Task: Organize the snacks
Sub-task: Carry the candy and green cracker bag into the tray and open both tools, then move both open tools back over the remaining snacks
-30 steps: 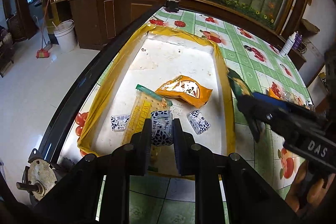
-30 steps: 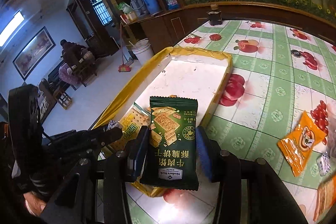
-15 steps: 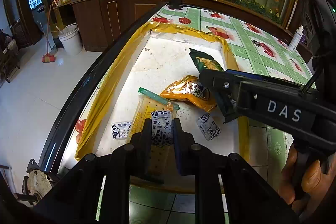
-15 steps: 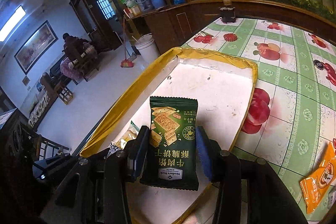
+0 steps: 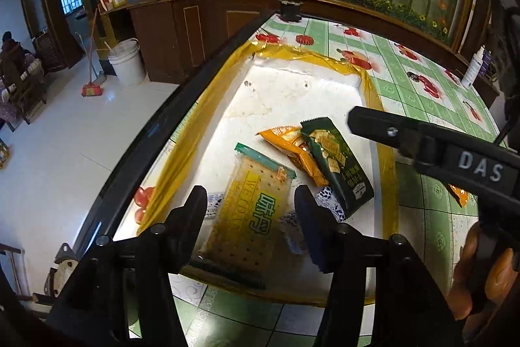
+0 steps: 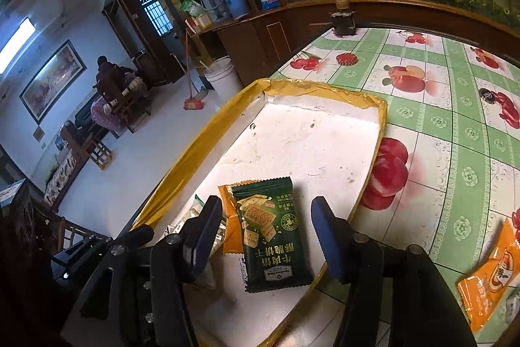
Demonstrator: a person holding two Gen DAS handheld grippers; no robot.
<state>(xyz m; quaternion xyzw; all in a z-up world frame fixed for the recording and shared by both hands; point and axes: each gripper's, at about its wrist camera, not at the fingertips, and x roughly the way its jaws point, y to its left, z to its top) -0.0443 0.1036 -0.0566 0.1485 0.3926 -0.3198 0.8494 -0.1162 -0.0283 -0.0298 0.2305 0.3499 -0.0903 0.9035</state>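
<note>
Tilting down over tray [image 5: 386, 158], fingers [image 5: 195, 210] opening.

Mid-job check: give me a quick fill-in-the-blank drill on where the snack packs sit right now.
1. The dark green cracker pack lies inside the ____-edged tray.
2. The green pack overlaps an ____ pack beside it.
3. One more orange pack lies outside the tray, on the ____.
4. Nothing is pinched by the left gripper; its jaws are ____.

Missing words: yellow; orange; tablecloth; opening
</note>
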